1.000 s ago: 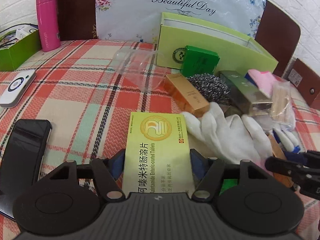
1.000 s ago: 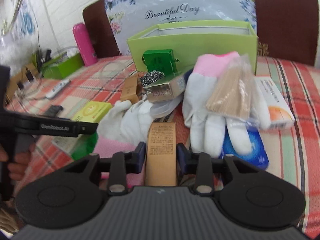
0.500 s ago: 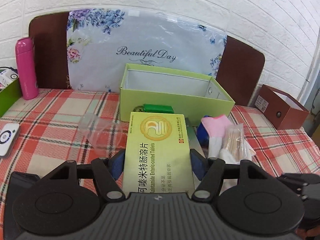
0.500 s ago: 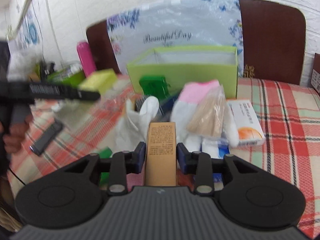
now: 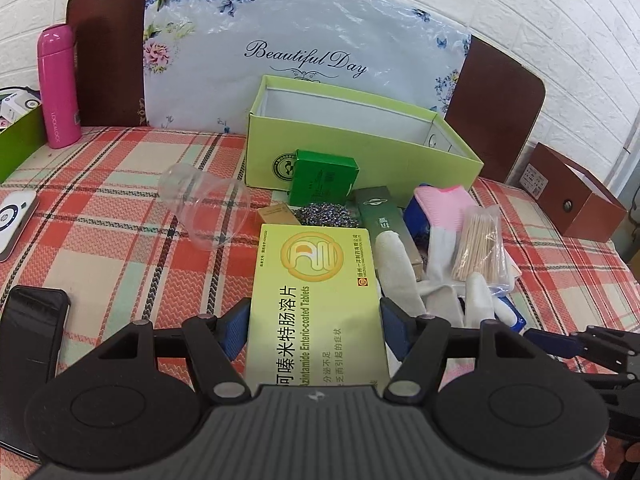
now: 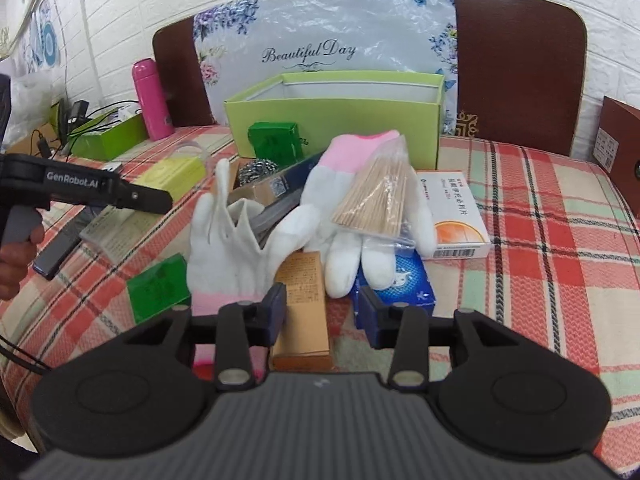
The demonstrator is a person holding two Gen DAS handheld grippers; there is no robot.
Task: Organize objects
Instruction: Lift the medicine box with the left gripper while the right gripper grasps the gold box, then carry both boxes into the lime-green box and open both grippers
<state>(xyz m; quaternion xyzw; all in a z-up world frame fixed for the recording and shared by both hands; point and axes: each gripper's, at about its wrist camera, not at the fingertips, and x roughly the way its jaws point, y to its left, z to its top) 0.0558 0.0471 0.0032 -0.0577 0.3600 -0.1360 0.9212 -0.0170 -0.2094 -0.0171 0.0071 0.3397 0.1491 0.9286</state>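
left gripper (image 5: 314, 320) clamping tablet box (image 5: 316, 300); right gripper (image 6: 322, 312) wide over brown carton (image 6: 303, 300), glove (image 6: 224, 256) beside could snag.

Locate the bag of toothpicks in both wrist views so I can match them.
Left wrist: bag of toothpicks lies right of centre, on the white gloves.
Right wrist: bag of toothpicks sits centre, upper middle, on the same gloves.
Shared landmark: the lime green box behind the pile.
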